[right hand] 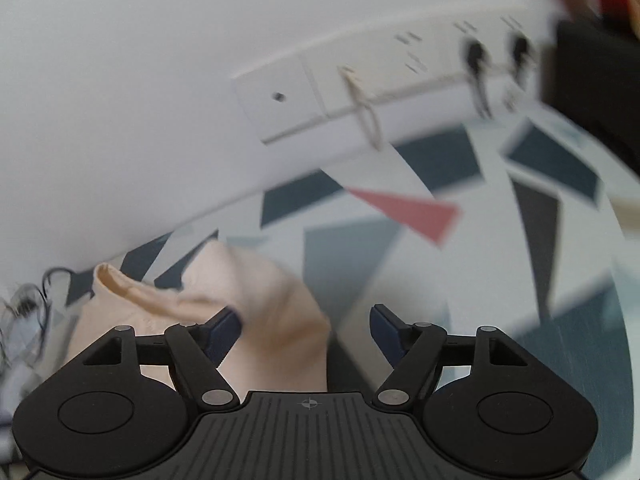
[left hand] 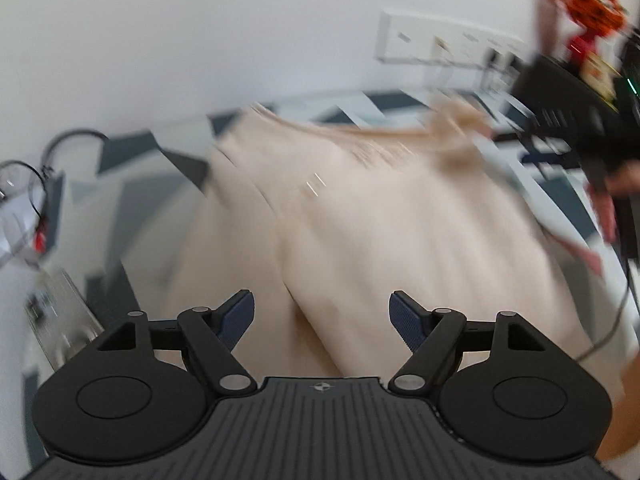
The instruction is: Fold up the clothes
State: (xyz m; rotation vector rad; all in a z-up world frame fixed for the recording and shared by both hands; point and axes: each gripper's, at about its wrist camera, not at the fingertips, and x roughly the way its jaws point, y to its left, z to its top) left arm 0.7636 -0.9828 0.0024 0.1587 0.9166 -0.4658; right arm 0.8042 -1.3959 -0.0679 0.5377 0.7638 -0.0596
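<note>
While blurred, left gripper [left hand: 322,318] wide, empty, over cream garment [left hand: 360,220] mid-frame; right gripper [right hand: 306,332] wide too, cloth lower left, sockets [right hand: 400,76] sharper above.

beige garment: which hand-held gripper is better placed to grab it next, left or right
Left, probably. The left hand-held gripper is open directly over the beige garment; the right hand-held gripper faces only its edge, mostly patterned cloth.

Patterned tablecloth [right hand: 420,208], wall sockets [right hand: 400,76], cables [left hand: 36,176]
</note>
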